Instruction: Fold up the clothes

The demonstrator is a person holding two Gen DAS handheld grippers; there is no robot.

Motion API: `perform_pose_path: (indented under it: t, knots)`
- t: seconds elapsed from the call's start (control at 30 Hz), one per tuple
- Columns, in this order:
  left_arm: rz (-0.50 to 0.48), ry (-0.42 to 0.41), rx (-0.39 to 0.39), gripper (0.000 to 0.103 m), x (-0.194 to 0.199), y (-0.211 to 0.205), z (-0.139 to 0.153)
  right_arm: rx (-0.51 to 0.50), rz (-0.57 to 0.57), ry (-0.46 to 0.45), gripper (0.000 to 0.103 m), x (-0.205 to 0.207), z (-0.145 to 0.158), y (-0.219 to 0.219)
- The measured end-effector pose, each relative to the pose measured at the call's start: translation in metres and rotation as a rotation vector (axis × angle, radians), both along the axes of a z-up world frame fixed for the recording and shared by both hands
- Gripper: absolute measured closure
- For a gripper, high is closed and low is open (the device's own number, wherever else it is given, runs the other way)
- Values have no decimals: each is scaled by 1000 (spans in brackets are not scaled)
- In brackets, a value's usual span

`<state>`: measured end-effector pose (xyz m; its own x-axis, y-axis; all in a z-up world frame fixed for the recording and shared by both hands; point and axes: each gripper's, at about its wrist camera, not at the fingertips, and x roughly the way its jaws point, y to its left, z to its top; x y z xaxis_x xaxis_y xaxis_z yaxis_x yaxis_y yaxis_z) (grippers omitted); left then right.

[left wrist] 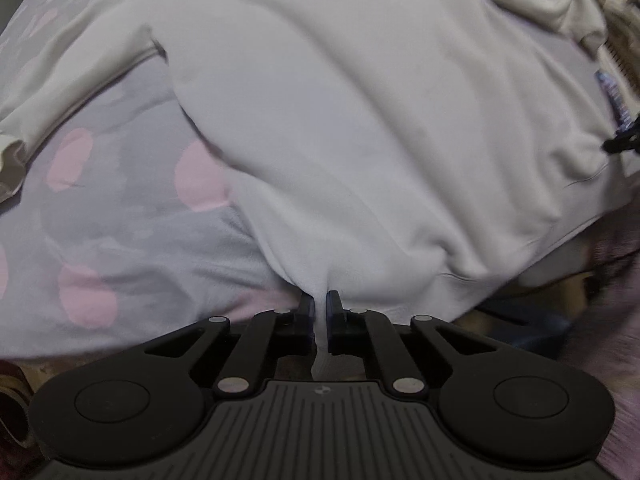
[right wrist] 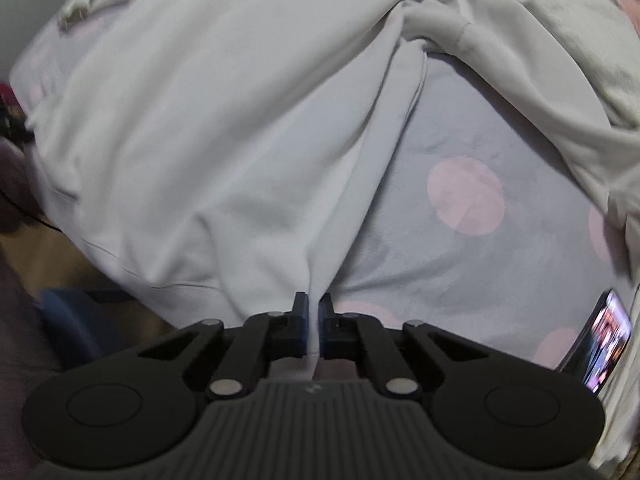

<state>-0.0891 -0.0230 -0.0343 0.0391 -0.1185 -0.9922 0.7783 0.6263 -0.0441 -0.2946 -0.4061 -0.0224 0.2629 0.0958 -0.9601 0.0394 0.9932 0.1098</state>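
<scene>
My left tongs (left wrist: 319,300) and right tongs (right wrist: 313,302) each pinched the white sweatshirt's (left wrist: 360,120) near hem. Its body stretched away from both across the spotted bed cover (right wrist: 460,220).

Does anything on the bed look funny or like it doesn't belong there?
Yes: a phone with its screen lit lies on the spotted blanket, right beside the white sweatshirt being folded. It could get bumped or covered. Both claws, left claw and right claw, pinch the sweatshirt's hem.

Sweatshirt (left wrist: 360,120) top cut by upper edge, hem corners hidden between jaws. Phone (right wrist: 604,344) screen blurred, unreadable. Dark object (left wrist: 624,142) at right edge, unidentifiable. Floor clutter motion-blurred.
</scene>
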Motion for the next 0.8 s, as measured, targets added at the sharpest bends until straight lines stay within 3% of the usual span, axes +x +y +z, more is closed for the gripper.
perform_pose_path:
  t: [0.17, 0.3, 0.47, 0.6, 0.63, 0.67, 0.8]
  knots:
    - [40, 35, -14, 100, 7, 18, 40, 7, 9, 41, 98, -2, 13, 0]
    - [72, 51, 38, 99, 18, 32, 27, -10, 21, 142, 99, -4, -8, 0]
    - [95, 82, 73, 99, 23, 33, 2, 10, 20, 188, 98, 0, -24, 2]
    - [120, 114, 68, 96, 28, 33, -8, 6, -6, 198, 90, 2, -26, -4]
    - [127, 112, 69, 96, 29, 33, -8, 1, -19, 194, 84, 6, -26, -9]
    - [139, 118, 58, 94, 31, 33, -5, 1, -34, 187, 73, 7, -25, -13]
    - [177, 123, -1, 83, 44, 32, 11, -11, -113, 126, 70, 8, -8, -30]
